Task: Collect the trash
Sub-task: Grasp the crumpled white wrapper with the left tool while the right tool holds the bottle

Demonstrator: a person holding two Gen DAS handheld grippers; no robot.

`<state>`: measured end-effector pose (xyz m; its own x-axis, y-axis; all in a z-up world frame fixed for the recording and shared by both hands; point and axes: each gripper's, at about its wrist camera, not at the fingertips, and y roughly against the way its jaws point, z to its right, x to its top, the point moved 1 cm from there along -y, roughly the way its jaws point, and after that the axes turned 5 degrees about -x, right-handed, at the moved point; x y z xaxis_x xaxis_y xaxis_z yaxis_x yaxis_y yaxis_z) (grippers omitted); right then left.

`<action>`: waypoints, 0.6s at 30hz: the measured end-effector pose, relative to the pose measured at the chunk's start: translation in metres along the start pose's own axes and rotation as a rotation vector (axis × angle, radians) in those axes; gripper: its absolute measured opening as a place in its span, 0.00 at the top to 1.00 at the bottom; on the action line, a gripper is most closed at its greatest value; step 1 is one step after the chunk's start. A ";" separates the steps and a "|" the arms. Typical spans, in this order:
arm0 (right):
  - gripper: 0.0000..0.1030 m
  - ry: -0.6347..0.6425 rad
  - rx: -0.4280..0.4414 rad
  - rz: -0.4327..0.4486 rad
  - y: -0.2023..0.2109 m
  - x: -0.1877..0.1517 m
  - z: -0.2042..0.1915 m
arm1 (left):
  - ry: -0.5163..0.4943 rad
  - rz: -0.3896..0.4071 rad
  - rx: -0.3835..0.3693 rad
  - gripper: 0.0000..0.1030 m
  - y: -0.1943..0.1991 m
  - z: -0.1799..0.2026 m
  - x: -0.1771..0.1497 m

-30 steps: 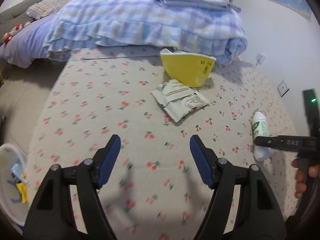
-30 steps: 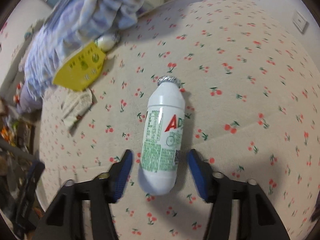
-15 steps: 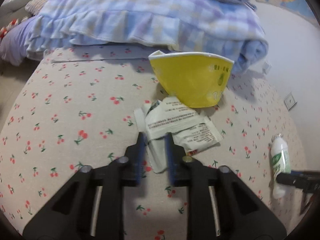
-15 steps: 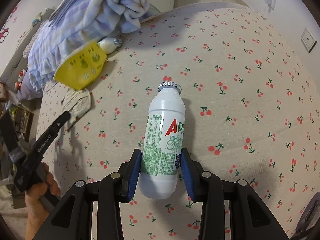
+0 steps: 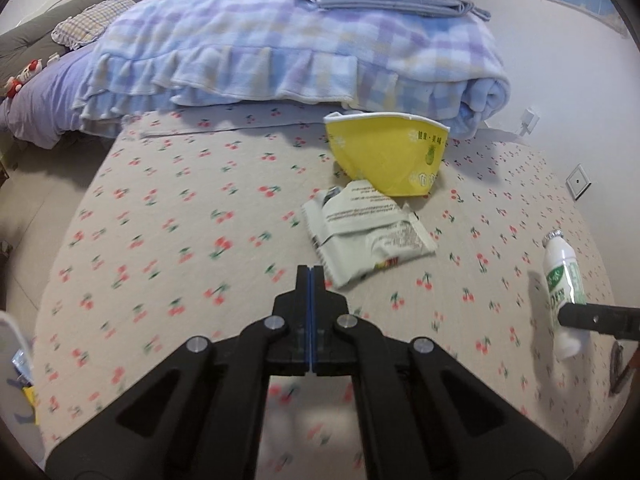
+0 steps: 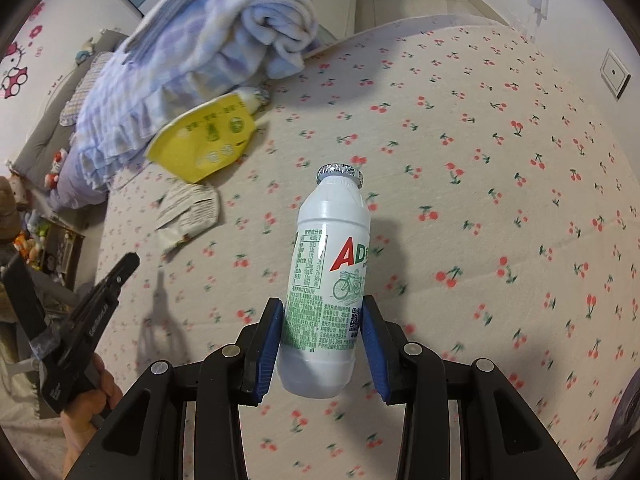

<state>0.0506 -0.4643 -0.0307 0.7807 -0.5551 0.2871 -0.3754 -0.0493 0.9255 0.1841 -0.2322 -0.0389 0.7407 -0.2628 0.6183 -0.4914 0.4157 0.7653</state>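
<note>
My right gripper is shut on a white drink bottle with a foil cap, lifted off the cherry-print bed; it also shows in the left wrist view. My left gripper is shut and empty, just short of a crumpled white wrapper, also in the right wrist view. A yellow paper cup lies on its side behind the wrapper and also shows in the right wrist view. A second small bottle lies behind the cup.
A rolled blue checked blanket lies across the bed's far side. A white bin holding trash sits at the lower left, off the bed's edge. The wall with sockets is at the right.
My left gripper closed fully without catching the wrapper and drew back slightly. My right gripper closed on the bottle and lifted it off the bed.
</note>
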 end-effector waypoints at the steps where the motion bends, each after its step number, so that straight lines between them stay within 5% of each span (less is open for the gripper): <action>1: 0.61 0.003 0.008 0.005 0.004 -0.004 -0.004 | 0.003 0.002 -0.004 1.00 0.010 -0.004 -0.003; 18: 0.61 0.122 0.118 0.101 0.064 -0.045 -0.081 | 0.074 0.065 -0.018 1.00 0.128 -0.071 -0.038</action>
<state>0.0313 -0.3754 0.0359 0.7882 -0.4576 0.4114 -0.5053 -0.0999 0.8571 0.1257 -0.1068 0.0224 0.7398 -0.1699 0.6510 -0.5317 0.4453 0.7204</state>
